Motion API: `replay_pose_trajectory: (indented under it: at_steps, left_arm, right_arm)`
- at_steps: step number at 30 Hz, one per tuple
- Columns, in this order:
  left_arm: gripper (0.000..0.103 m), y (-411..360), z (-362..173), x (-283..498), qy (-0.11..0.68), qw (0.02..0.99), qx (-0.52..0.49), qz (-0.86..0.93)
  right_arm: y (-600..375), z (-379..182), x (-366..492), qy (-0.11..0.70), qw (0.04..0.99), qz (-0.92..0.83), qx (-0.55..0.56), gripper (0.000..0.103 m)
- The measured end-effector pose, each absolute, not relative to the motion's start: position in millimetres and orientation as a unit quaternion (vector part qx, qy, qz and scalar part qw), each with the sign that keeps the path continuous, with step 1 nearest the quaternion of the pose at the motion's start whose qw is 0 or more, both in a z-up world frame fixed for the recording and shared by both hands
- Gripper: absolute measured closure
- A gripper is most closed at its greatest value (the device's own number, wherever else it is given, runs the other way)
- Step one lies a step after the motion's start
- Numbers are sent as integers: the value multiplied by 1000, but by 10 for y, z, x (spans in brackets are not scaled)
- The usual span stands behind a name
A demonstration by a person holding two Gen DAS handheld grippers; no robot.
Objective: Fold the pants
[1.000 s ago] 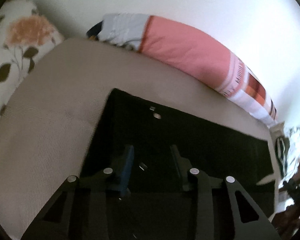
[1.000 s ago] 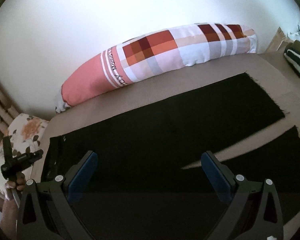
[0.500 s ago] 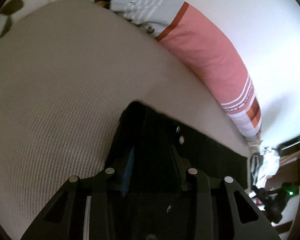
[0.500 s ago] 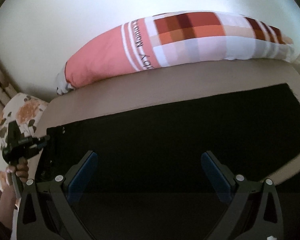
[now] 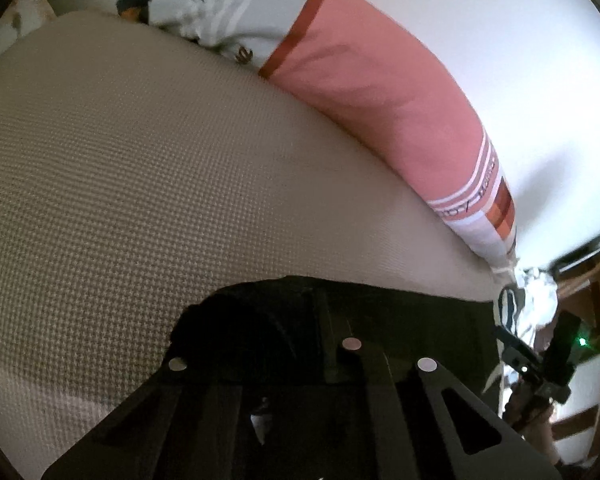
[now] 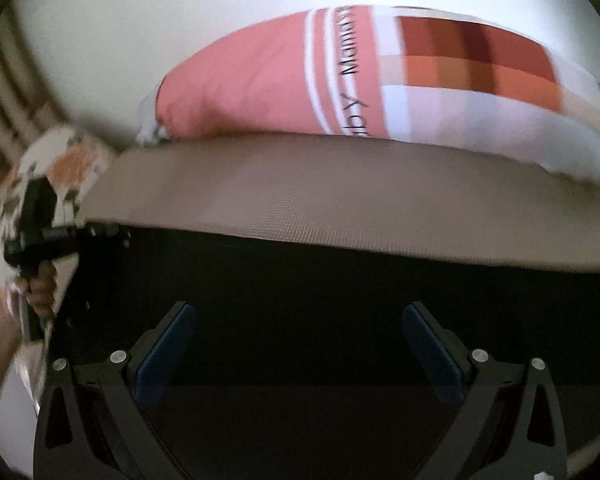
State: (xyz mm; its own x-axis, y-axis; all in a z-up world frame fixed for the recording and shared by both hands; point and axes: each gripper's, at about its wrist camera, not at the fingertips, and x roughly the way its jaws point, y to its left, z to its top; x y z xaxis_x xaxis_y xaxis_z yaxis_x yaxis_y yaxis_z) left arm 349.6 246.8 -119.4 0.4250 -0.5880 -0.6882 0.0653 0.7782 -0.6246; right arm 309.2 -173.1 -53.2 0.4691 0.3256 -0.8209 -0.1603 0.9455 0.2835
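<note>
Black pants (image 6: 340,280) lie spread on a tan bed (image 6: 340,184). In the left wrist view the waistband end (image 5: 260,320) bunches up over my left gripper (image 5: 284,344), whose fingers are narrowed and buried in the dark cloth. In the right wrist view my right gripper (image 6: 300,332) is wide open with blue pads (image 6: 168,344), low over the pants, nothing between the pads. The left gripper (image 6: 40,236) shows in the right wrist view at the waistband corner. The right gripper (image 5: 540,360) shows far right in the left wrist view.
A long pink and checked bolster pillow (image 6: 380,80) lies along the white wall (image 6: 180,8) behind the pants. A flowered pillow (image 6: 68,160) is at the head end. Clothes (image 5: 536,300) are piled at the foot end.
My left gripper has dropped onto the waistband and closed in on it, and the cloth now bunches over its fingers. My right gripper has moved lower and nearer the pants, still open.
</note>
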Motion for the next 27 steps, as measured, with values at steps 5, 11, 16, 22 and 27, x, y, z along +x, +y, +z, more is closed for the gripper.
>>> replay_pose_trajectory:
  at_steps: [5, 11, 16, 22, 27]
  left_arm:
    - [95, 2436, -731, 3213, 430, 827, -276, -236]
    - [95, 2352, -252, 2814, 378, 850, -250, -268]
    - [95, 2306, -65, 2612, 361, 864, -233, -264]
    - [95, 2273, -17, 2546, 368, 870, -209, -252]
    - [95, 2230, -31, 2573, 377, 870, -199, -245]
  right_arm:
    - [-1807, -588, 3524, 528, 815, 237, -7, 0]
    - [-1803, -692, 3905, 573, 737, 349, -78, 1]
    - [-1806, -856, 4022, 604, 670, 410, -134, 25]
    - [-1886, -1007, 4102, 623, 636, 425, -163, 57]
    - [-1821, -1003, 3974, 609, 655, 405, -188, 92]
